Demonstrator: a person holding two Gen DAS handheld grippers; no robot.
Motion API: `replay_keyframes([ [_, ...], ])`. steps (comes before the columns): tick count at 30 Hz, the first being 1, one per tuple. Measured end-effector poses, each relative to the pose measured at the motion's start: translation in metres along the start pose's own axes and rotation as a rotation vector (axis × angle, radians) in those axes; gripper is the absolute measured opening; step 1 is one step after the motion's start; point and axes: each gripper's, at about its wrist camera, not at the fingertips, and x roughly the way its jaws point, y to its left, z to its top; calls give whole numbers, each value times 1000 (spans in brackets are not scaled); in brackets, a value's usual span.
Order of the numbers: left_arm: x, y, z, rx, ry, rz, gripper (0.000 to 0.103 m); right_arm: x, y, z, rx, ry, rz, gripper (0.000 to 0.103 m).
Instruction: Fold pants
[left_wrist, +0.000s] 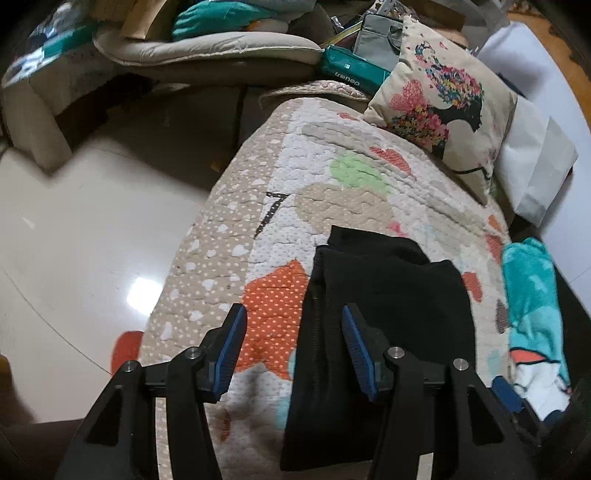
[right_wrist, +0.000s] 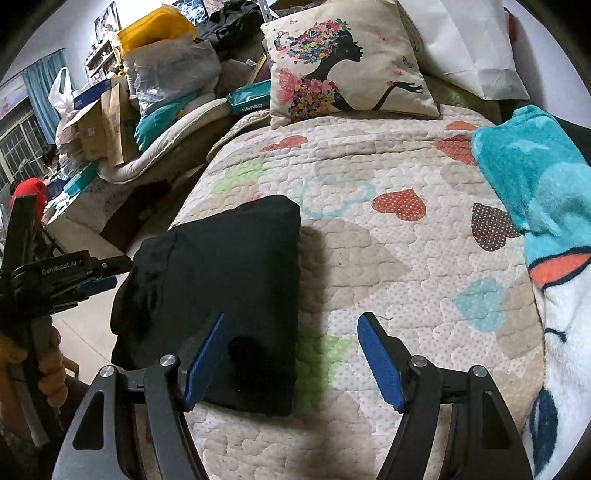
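The black pants (left_wrist: 384, 314) lie folded into a thick rectangle on the heart-patterned quilt (left_wrist: 343, 199); they also show in the right wrist view (right_wrist: 221, 280). My left gripper (left_wrist: 293, 328) is open and empty, hovering over the pants' left edge. It also shows from the side at the left of the right wrist view (right_wrist: 98, 282). My right gripper (right_wrist: 291, 332) is open and empty above the pants' right edge, its left finger over the cloth.
A cushion with a flower-haired woman's silhouette (right_wrist: 343, 62) leans at the quilt's far end. A teal fleece blanket (right_wrist: 543, 206) lies along the right side. Bags, boxes and bedding (right_wrist: 155, 88) pile up at the back left. Glossy floor (left_wrist: 81, 221) lies left of the bed.
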Motion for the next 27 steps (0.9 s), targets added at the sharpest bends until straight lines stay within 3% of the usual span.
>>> replay_keyframes([
  [12, -22, -41, -13, 267, -157, 165, 52, 0, -4, 2, 12, -15, -50, 77],
  [19, -25, -62, -23, 377, -199, 172, 53, 0, -7, 2, 25, -15, -55, 77],
  [27, -25, -67, -26, 390, -204, 174, 53, 0, -7, 2, 25, -12, -55, 77],
])
